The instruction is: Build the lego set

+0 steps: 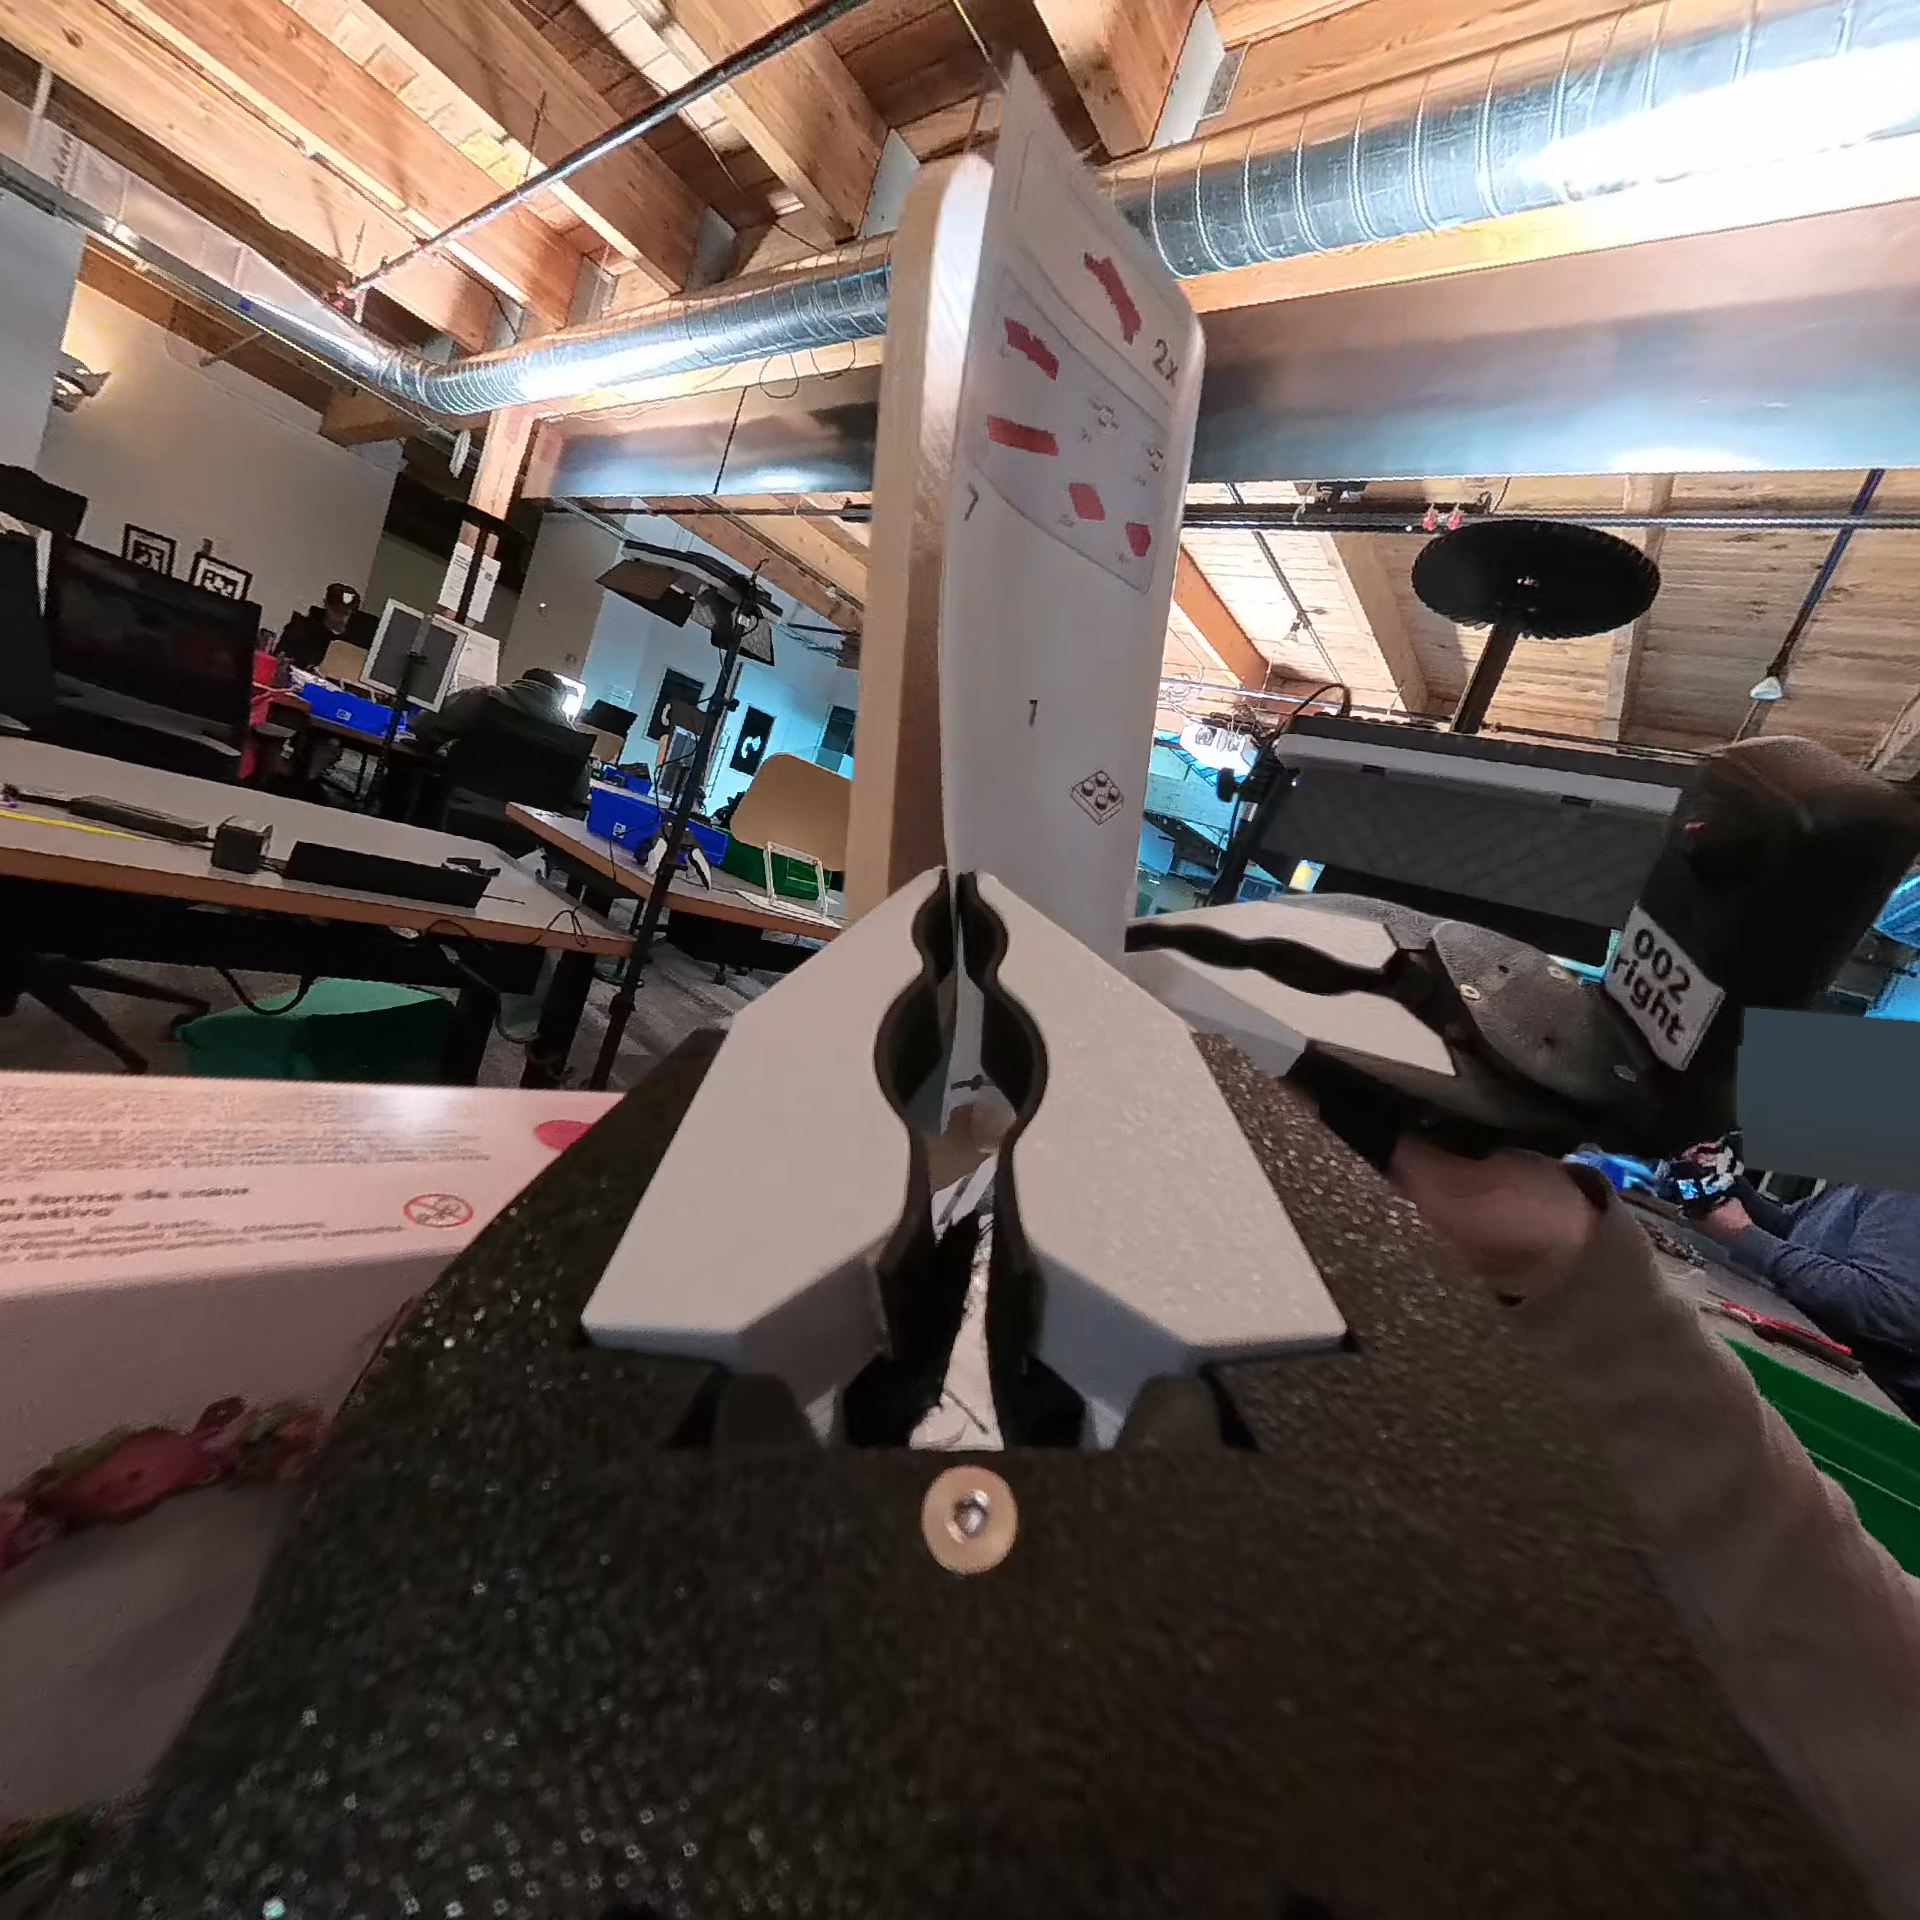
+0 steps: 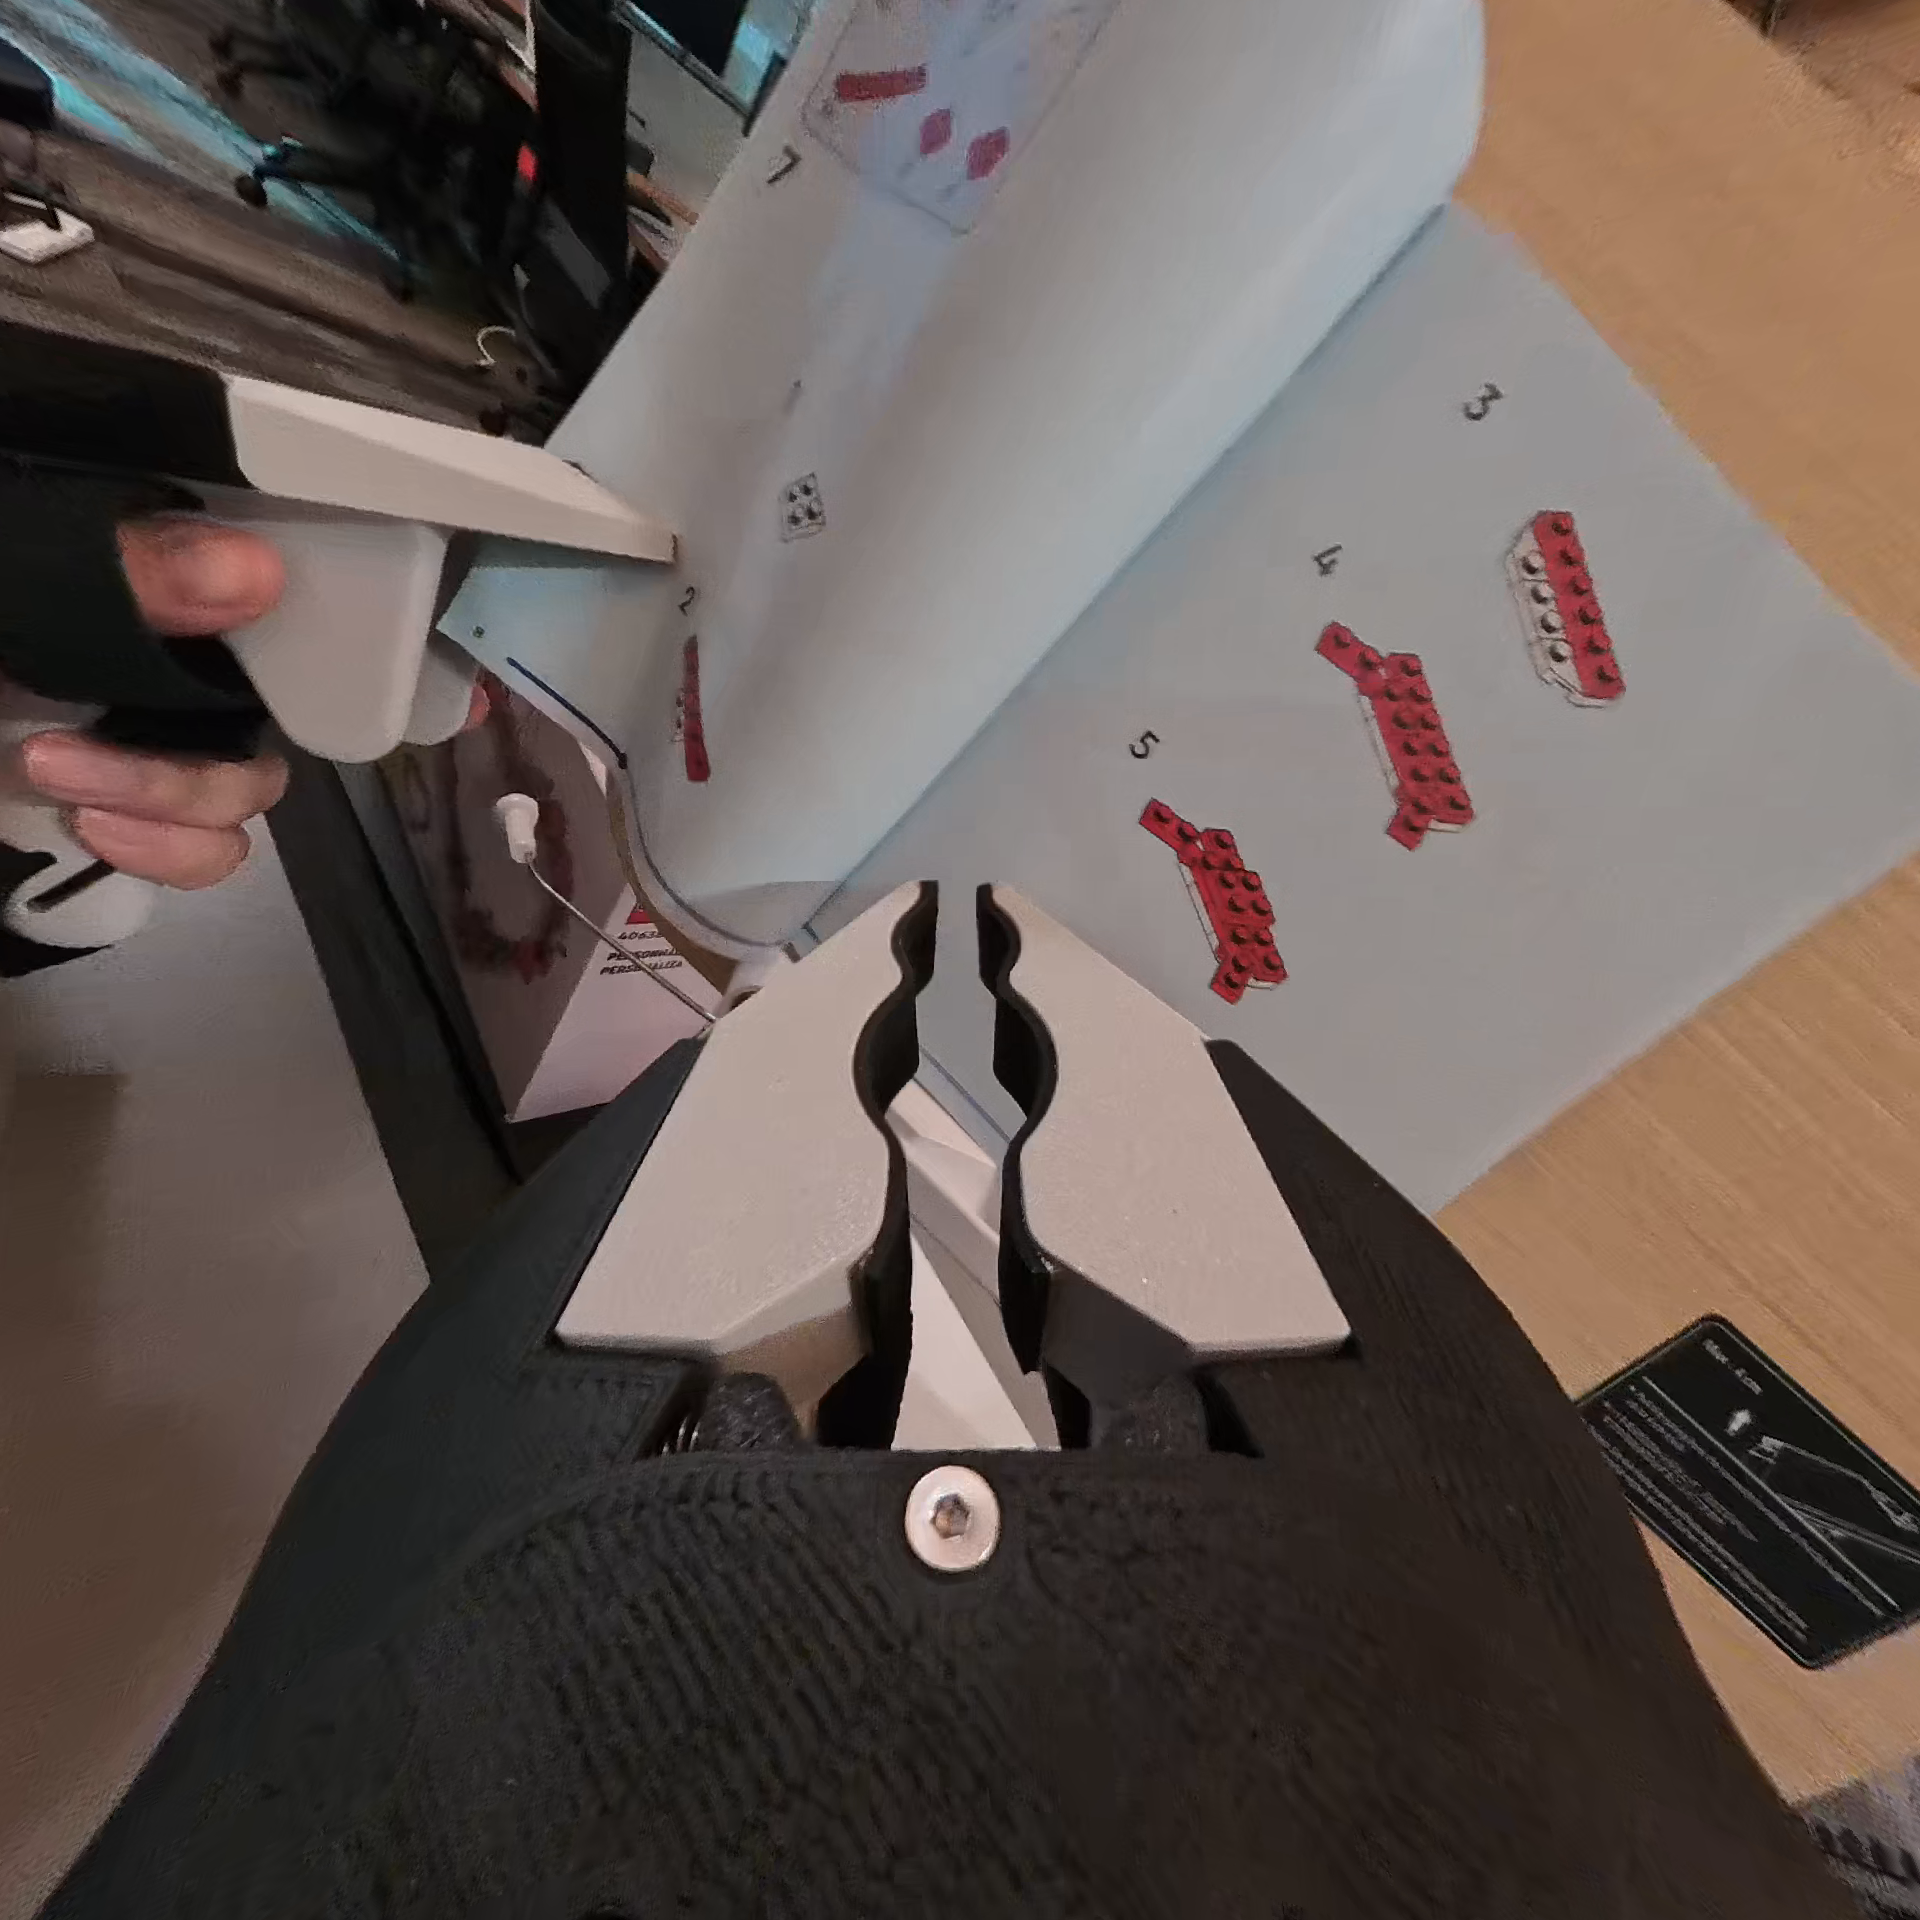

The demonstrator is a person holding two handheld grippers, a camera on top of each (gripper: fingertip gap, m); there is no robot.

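The Lego instruction booklet lies open on the wooden table (image 2: 1714, 1195). Its flat light-blue page (image 2: 1195, 623) shows red brick build steps. My left gripper (image 1: 956, 883) is shut on the edge of one page (image 1: 1049, 623) and holds that page upright. It also shows in the right wrist view (image 2: 670, 545), pinching the lifted page (image 2: 987, 416). My right gripper (image 2: 956, 891) sits at the booklet's fold with its fingers a narrow gap apart and nothing clearly between them. It shows in the left wrist view (image 1: 1132, 938) just right of the lifted page. No loose bricks are in view.
The white Lego box (image 1: 260, 1195) stands left of the booklet and shows in the right wrist view (image 2: 582, 997). A black card (image 2: 1756, 1496) lies on the table at right. A green bin (image 1: 1849, 1444) and a seated person's arm (image 1: 1829, 1268) are at far right. About 8 cm separates my left fingertips from my right. Between my right fingertips and the black card (image 2: 1756, 1496) there is roughly 20 cm.
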